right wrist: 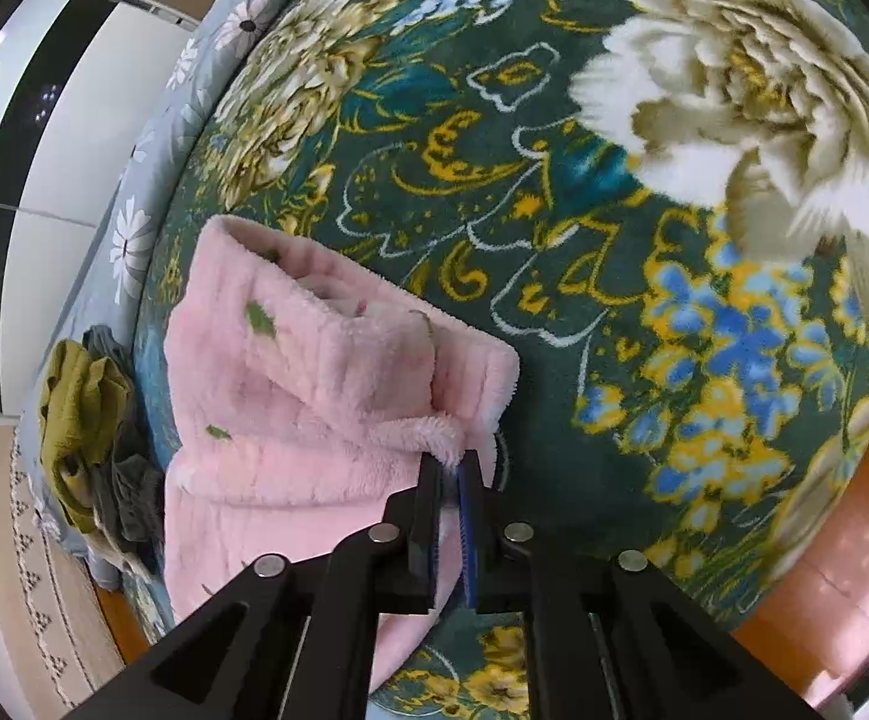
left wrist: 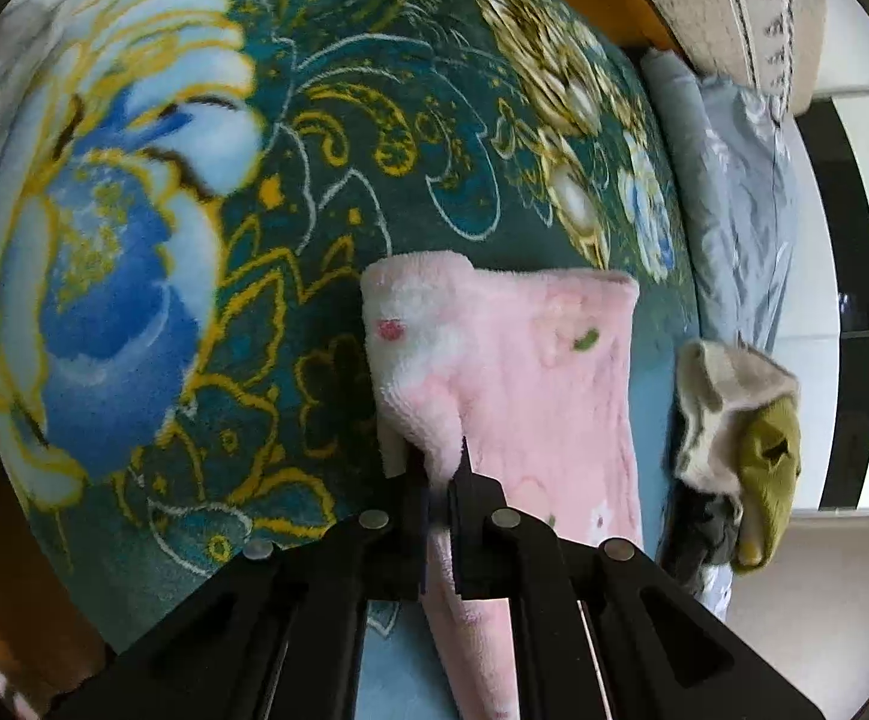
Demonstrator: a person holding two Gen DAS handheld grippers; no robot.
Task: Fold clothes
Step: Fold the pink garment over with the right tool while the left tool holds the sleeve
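Where the left wrist view looks down, the left gripper (left wrist: 437,468) sits at lower centre of the frame, its fingers drawn nearly together on a fold of the pink fleece garment (left wrist: 518,360), which is pinched between them. The garment fills the centre and lower centre of the frame, lying over the dark green floral blanket (left wrist: 338,120); its upper edge runs roughly level across mid-frame, and a strip of it hangs down past the fingers toward the bottom edge. At right, a crumpled pile of olive and grey clothes (left wrist: 740,438) rests on a pale blue flowered sheet (left wrist: 734,198) just beside the blanket's edge. A beige patterned cloth (left wrist: 728,6) shows at upper right. In the right wrist view, the right gripper (right wrist: 448,468) is at lower centre, fingers closed to a narrow gap with a fluffy edge of the same pink fleece garment (right wrist: 290,396) clamped between them. The garment occupies the centre-left of the frame, bunched in thick folds, on the floral blanket (right wrist: 554,192). The olive and grey clothes (right wrist: 83,414) lie at the left edge, near the garment; whether they touch it I cannot tell.
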